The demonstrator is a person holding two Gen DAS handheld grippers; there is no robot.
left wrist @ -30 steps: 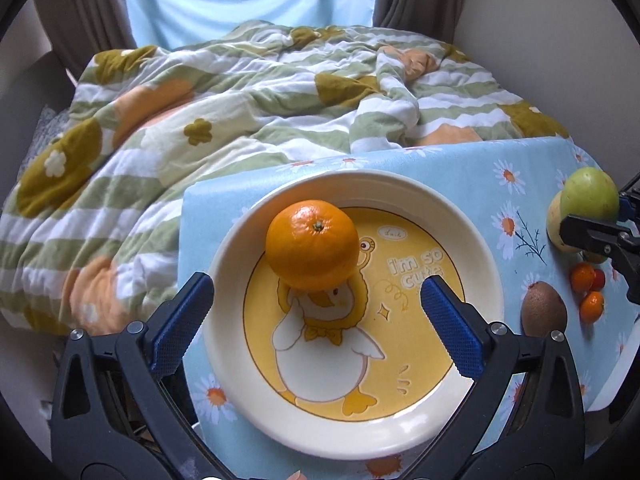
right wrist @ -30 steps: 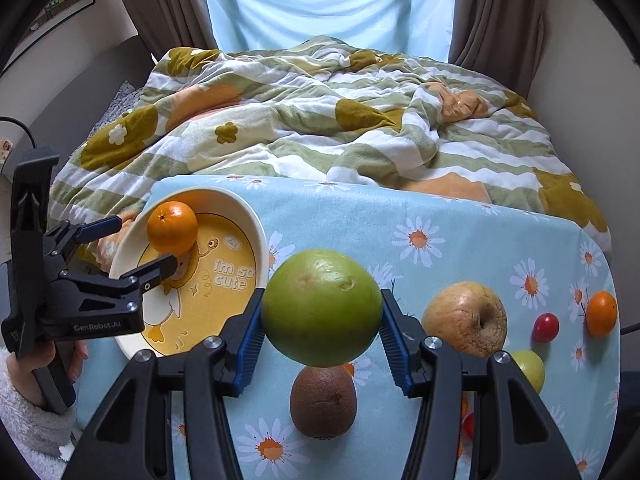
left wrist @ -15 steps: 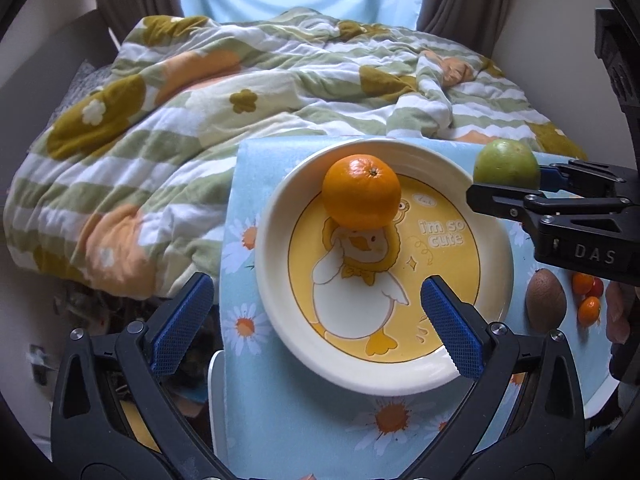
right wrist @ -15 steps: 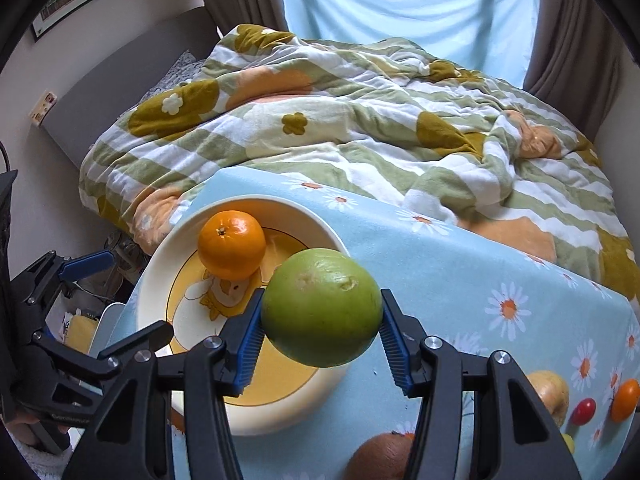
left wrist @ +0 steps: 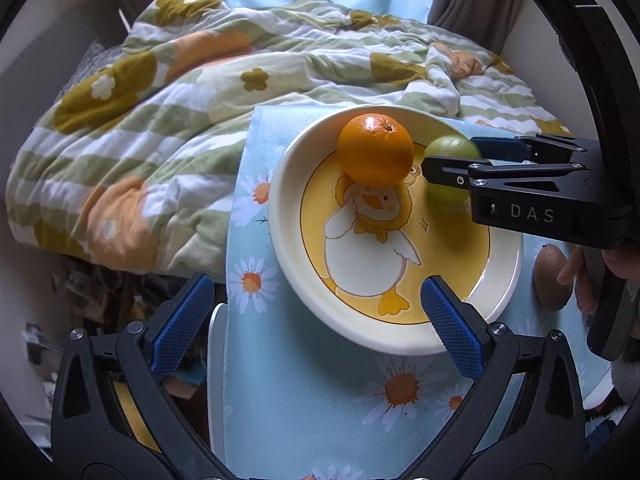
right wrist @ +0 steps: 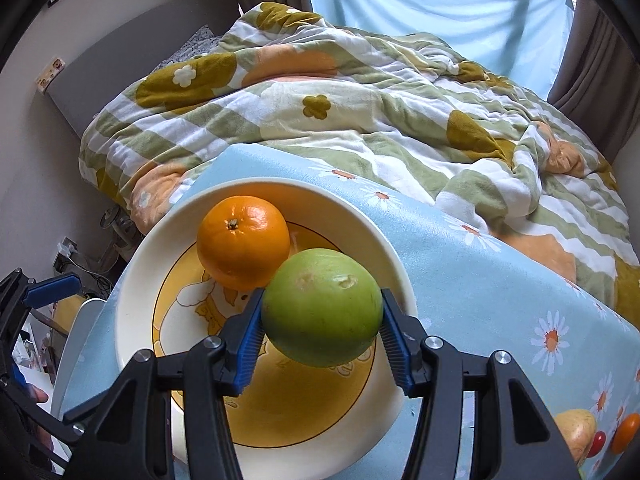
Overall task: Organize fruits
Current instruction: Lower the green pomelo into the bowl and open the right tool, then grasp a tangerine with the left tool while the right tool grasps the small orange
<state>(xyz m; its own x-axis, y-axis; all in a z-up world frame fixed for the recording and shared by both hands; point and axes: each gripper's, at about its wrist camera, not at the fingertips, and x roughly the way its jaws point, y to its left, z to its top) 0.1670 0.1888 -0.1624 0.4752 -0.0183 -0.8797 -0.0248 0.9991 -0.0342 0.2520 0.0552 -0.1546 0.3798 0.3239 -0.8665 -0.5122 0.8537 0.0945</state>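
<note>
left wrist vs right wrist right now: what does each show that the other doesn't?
Left wrist only: the brown kiwi on the cloth right of the plate, the hand holding the right gripper, and the left gripper head-on, open and empty.

Right wrist only: the right gripper shut on the green fruit seen close up, plus a yellowish pear, a small red fruit and a small orange fruit at the lower right.

Both: the duck plate, the orange in it, the daisy tablecloth, the quilt.

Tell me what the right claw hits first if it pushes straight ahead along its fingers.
Probably the orange: it sits just beyond the green fruit held by the right claw, over the duck plate. Depth is uncertain.
</note>
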